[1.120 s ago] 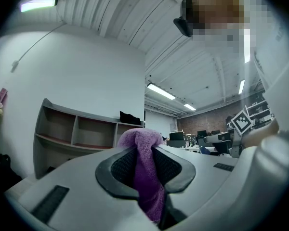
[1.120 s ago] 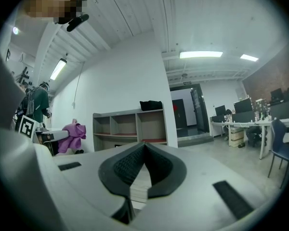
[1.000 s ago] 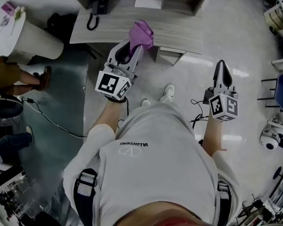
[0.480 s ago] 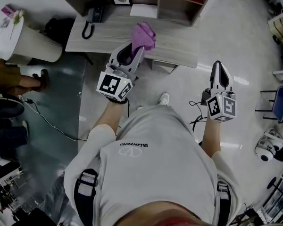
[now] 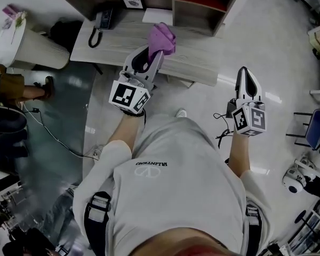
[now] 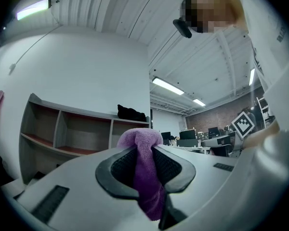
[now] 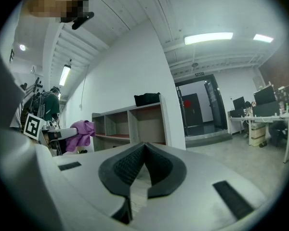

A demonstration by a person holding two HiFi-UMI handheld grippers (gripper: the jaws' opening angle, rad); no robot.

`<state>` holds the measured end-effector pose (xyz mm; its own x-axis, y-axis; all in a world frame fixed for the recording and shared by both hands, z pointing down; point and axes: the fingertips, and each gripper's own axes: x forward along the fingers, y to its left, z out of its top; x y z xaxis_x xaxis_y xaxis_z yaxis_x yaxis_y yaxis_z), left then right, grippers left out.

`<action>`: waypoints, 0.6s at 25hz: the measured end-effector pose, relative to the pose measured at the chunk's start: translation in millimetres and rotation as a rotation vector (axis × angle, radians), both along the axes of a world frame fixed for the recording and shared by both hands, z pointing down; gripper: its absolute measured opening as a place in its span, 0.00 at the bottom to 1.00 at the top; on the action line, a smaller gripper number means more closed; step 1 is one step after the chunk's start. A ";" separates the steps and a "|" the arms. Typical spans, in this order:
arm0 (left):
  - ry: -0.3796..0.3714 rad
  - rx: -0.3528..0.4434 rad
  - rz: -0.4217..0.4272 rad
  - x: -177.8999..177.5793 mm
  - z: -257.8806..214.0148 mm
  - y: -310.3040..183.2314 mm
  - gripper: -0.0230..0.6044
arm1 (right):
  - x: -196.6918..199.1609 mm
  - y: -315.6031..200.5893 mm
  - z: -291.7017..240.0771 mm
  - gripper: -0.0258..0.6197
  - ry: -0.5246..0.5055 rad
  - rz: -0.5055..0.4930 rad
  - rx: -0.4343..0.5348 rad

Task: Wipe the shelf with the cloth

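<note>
My left gripper (image 5: 151, 56) is shut on a purple cloth (image 5: 163, 37), which bunches up beyond the jaw tips above the grey wooden desk top (image 5: 202, 55). In the left gripper view the cloth (image 6: 144, 170) is pinched between the black pads (image 6: 121, 170) and droops down past them. The shelf (image 5: 194, 1) with reddish boards stands at the back of the desk, ahead of the cloth; its compartments (image 6: 62, 131) appear at left. My right gripper (image 5: 244, 74) hangs over the floor, right of the desk, shut and empty (image 7: 144, 147). From it the shelf (image 7: 130, 124) and the cloth (image 7: 79, 130) are visible.
A black phone (image 5: 102, 19), a framed sign (image 5: 132, 0) and a white sheet (image 5: 157, 16) lie near the shelf. A black bag (image 6: 131, 113) sits on top of it. A white round table (image 5: 29, 46) and someone's leg (image 5: 13, 85) are at left; a chair (image 5: 317, 129) at right.
The person has stepped toward the desk, so desk and shelf have slid nearer and lower in the head view. Both grippers keep their pose; the cloth stays gripped.
</note>
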<state>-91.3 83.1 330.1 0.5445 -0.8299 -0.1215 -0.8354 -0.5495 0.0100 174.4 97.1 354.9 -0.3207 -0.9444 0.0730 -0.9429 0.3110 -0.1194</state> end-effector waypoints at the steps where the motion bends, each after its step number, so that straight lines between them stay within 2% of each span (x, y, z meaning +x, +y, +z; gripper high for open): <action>1: -0.002 -0.005 -0.001 1.8 1.4 -2.4 0.16 | 0.5 -4.0 0.4 0.04 -0.004 -0.005 -0.001; 15: -0.007 -0.037 0.018 -4.2 13.1 -48.4 0.16 | -11.5 -49.8 10.7 0.04 -0.009 -0.006 -0.030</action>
